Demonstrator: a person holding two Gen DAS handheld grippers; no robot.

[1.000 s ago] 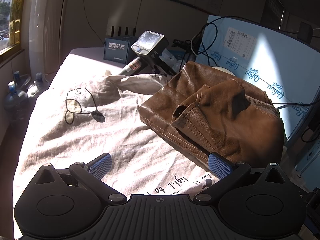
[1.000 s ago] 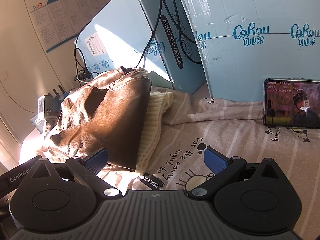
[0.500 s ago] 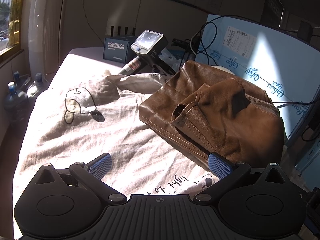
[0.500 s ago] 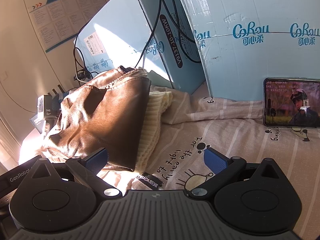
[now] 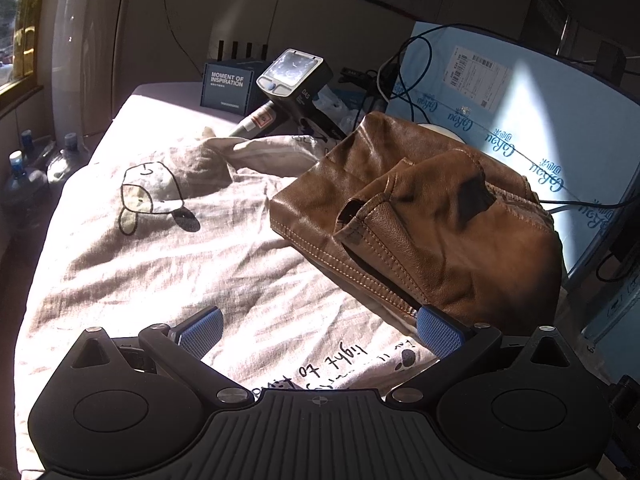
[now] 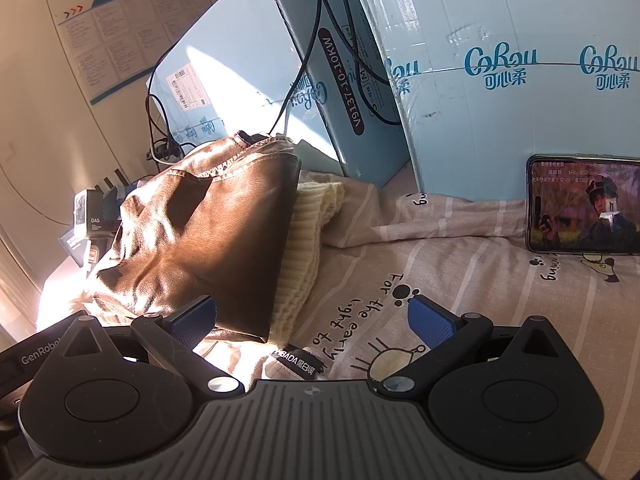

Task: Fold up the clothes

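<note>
Jacket (image 5: 424,216) in brown leather sits folded in a thick bundle on the printed bedsheet (image 5: 152,264), towards the right side of the left wrist view, sunlight across its stitched edges. The left gripper (image 5: 320,330) hovers low over the sheet with its blue-padded fingers (image 5: 199,330) spread wide apart and nothing between them; the right-hand pad lies just beside the jacket's near corner, though whether it touches is hard to tell. From the right wrist view the same jacket (image 6: 208,232) rests on top of a cream knitted sweater (image 6: 308,236), whose ribbed edge pokes out along the jacket's right side. The right gripper (image 6: 310,320) is also wide open, holding nothing, its left pad in front of the jacket's lower edge and its right pad over the sheet's printed lettering. A small black label (image 6: 298,362) lies on the sheet between the fingers. Behind the clothes stand pale blue cardboard boxes (image 6: 500,80) with black cables (image 6: 320,40) draped down them. A phone (image 6: 584,206) leans on its side against the box at the right, screen lit. Back in the left wrist view, a dark handheld device (image 5: 294,80) and a small dark box (image 5: 228,86) sit beyond the jacket, and water bottles (image 5: 18,184) stand at far left.
</note>
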